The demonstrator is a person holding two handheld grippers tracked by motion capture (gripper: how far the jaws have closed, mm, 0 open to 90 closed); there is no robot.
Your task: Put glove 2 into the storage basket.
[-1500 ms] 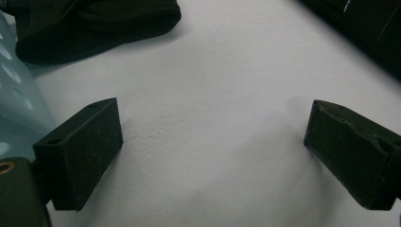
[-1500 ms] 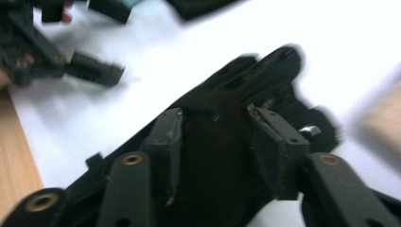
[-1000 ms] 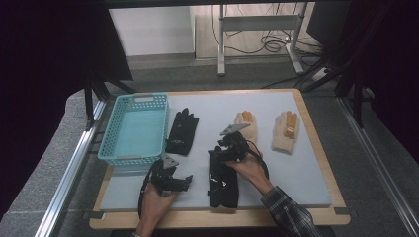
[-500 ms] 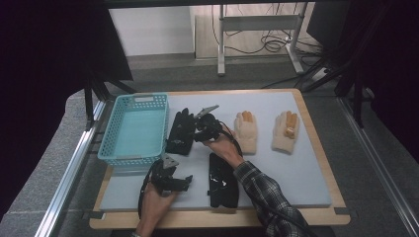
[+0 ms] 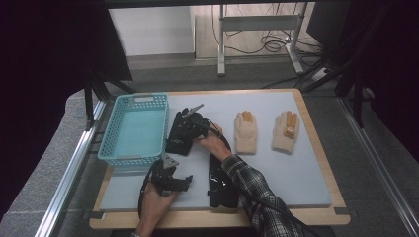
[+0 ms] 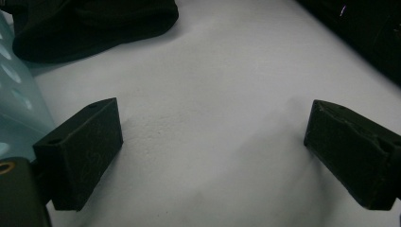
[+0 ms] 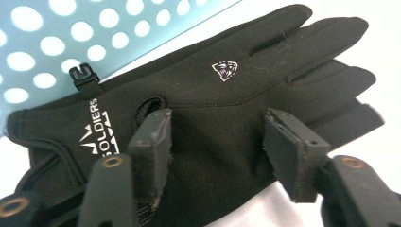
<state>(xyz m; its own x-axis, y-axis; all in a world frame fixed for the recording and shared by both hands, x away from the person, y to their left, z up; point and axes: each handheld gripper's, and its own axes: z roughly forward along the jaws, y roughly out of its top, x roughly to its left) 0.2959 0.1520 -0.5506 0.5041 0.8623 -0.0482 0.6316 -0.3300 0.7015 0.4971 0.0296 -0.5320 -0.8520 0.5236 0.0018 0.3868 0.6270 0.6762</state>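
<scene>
From above we see our right gripper [image 5: 190,123] over the black glove [image 5: 179,134] that lies just beside the blue basket [image 5: 134,129], near the middle of the grey mat [image 5: 306,168]. Our left gripper [image 5: 170,180] rests low on the mat near its front edge, below the basket. A second black glove [image 5: 221,181] lies by our right forearm, and two cream gloves [image 5: 245,132] sit side by side further right, well apart from the black ones.

Our right gripper view gives what the high view cannot: the jaws stand partly apart over the glove's [image 7: 222,109] back, and they have just been closing, with the fabric beneath and between them. The pads [image 7: 151,142] seem to hang just over the cloth rather than pinch it, so we call this claw released. White lettering and a small emblem show on the glove, a clip sits at its cuff, and the basket's [image 7: 71,33] dotted wall runs right behind it.

Our left gripper view shows wide-open jaws over bare mat [image 6: 213,94], nothing between them, with the basket's [image 6: 19,109] wall at one edge and a glove's [image 6: 94,23] dark cuff beyond.
</scene>
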